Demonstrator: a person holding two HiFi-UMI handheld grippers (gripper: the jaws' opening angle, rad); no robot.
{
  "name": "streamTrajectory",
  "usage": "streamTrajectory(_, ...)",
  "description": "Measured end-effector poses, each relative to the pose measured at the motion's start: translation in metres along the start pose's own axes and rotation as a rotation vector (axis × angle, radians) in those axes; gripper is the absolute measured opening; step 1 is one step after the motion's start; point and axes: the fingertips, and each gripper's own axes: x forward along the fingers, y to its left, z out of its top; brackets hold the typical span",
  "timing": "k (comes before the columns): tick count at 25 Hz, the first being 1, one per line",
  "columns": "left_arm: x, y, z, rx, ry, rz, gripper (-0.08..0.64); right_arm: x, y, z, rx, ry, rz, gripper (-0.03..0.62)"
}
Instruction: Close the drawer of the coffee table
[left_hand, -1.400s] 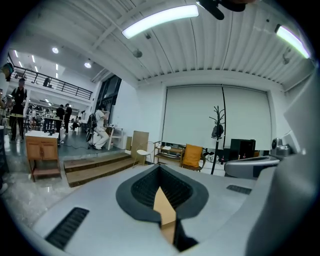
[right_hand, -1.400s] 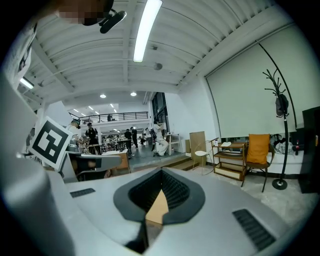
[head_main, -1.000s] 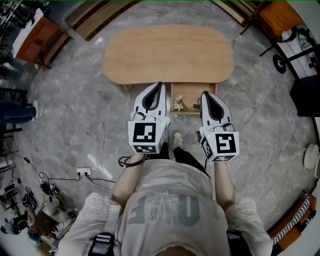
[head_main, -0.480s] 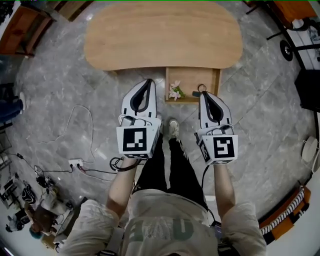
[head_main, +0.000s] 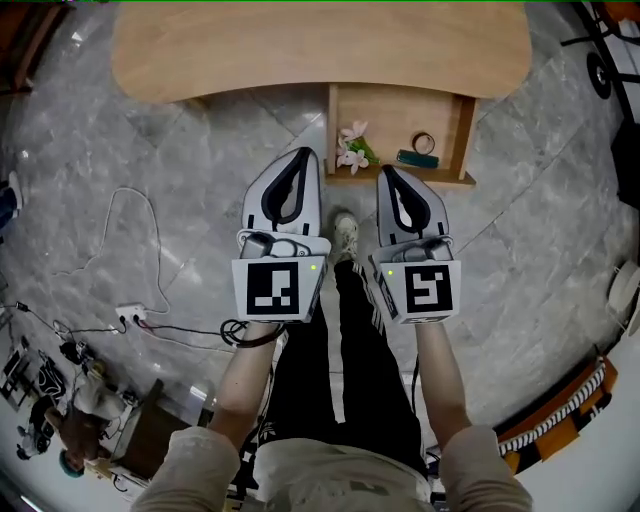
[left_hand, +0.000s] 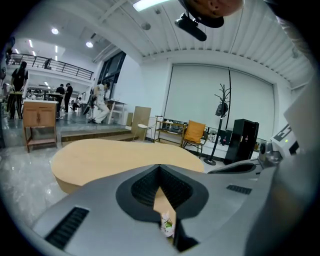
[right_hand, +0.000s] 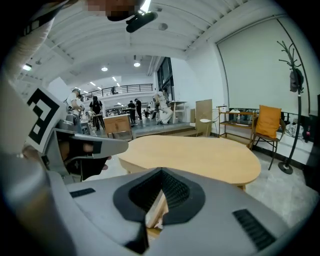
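At the near edge of the one coffee table (head_main: 200, 50), one open drawer (head_main: 464, 130) holds one flower sprig (head_main: 351, 150), one ring (head_main: 424, 142) and perhaps one dark case (head_main: 417, 158); nearer, the left gripper (head_main: 305, 153) and right gripper (head_main: 385, 171) hang closed and empty.

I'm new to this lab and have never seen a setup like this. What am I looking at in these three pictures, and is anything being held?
There is no robot here. A person stands on a stone floor and holds a two-jawed tool in each hand: the left gripper and the right gripper. The cubes with black-and-white squares are part of those tools.

The top-down picture comes from a camera on the person's head. The other two come from a camera riding on each gripper, looking along its jaws towards the coffee table.

The table's drawer stands open. Inside lie a sprig of flowers, a ring and a small dark oblong thing that I cannot identify.

Both grippers have their jaws together and hold nothing.
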Motion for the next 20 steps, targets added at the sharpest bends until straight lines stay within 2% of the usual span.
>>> streamTrajectory(3, 0.005, -0.001, -0.031, -0.004, 0.026, 0.003, 0.008, 0.008, 0.008, -0.031, -0.001, 0.045, 0.016, 0.005)
streamTrajectory(7, 0.011, -0.005, -0.056, -0.009, 0.042, 0.002, 0.008, 0.013, 0.010, -0.058, 0.012, 0.073, 0.021, 0.005)
streamTrajectory(14, 0.014, -0.003, -0.062, 0.012, 0.068, -0.009, 0.008, 0.017, 0.006, -0.060, -0.011, 0.075, 0.025, 0.005)
streamTrajectory(16, 0.017, -0.003, -0.061, 0.027, 0.068, -0.008, 0.008, 0.020, -0.002, -0.062, -0.042, 0.103, 0.022, 0.005)
streamTrajectory(19, 0.021, -0.001, -0.066, 0.052, 0.106, -0.014, 0.008, 0.028, -0.013, -0.084, -0.159, 0.235, 0.050, 0.021)
streamTrajectory(20, 0.022, 0.001, -0.068, 0.059, 0.122, -0.014, 0.008, 0.032, -0.016, -0.094, -0.222, 0.280, 0.073, 0.086)
